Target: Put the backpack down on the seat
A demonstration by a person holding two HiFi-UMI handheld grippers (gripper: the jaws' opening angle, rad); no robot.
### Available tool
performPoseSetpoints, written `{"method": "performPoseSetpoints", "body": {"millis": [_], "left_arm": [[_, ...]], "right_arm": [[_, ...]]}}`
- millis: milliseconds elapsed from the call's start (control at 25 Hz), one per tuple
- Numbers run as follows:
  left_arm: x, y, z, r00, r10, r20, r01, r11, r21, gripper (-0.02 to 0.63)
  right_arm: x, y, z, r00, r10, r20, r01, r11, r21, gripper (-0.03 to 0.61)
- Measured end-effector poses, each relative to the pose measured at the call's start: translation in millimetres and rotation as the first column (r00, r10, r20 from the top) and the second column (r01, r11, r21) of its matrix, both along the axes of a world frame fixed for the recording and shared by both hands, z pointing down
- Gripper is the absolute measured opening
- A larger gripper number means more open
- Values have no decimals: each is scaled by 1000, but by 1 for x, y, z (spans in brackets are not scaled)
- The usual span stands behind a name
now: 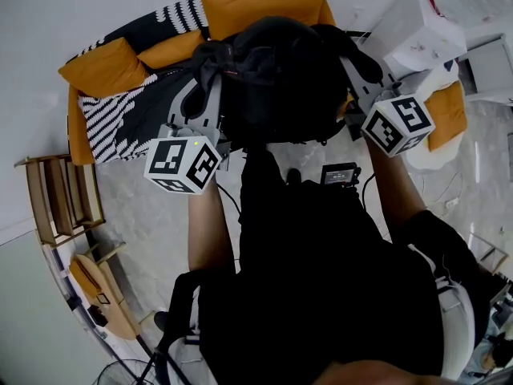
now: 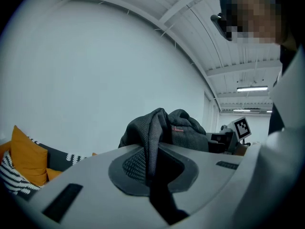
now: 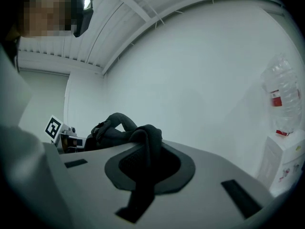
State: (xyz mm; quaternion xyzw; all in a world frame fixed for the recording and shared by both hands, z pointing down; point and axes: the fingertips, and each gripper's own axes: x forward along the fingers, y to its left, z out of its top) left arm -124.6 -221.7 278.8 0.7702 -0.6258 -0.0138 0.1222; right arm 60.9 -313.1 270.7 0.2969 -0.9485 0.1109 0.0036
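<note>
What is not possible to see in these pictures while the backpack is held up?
- Head view: the backpack covers the sofa seat below it, so the gap between them cannot be told.
- Head view: the backpack hides where the left claw and the right claw grip it.
- Right gripper view: the sofa is outside the frame.

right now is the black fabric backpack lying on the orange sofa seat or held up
Held up: left gripper and right gripper each clamp the black fabric backpack, which hangs between them over the orange sofa.
</note>
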Motion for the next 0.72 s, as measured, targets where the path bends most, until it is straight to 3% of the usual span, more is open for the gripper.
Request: {"method": "performPoseSetpoints", "body": {"millis": [280,560,720], "left_arm": [[-55,-62,31,999,48,-11,-49,997,-56,35],[-62,-76,39,995,99,21,-98,993,-71,35],[-87,-106,49,992,124,16,-122,988,-93,35]], "right_arm": [[-52,-54,33,999,0,-33,-2,998,-55,48],[-60,-62,42,1000,6,11,-6,998,-62,48],[-84,-87,51,1000,-3,25,4,997,-73,48]]}}
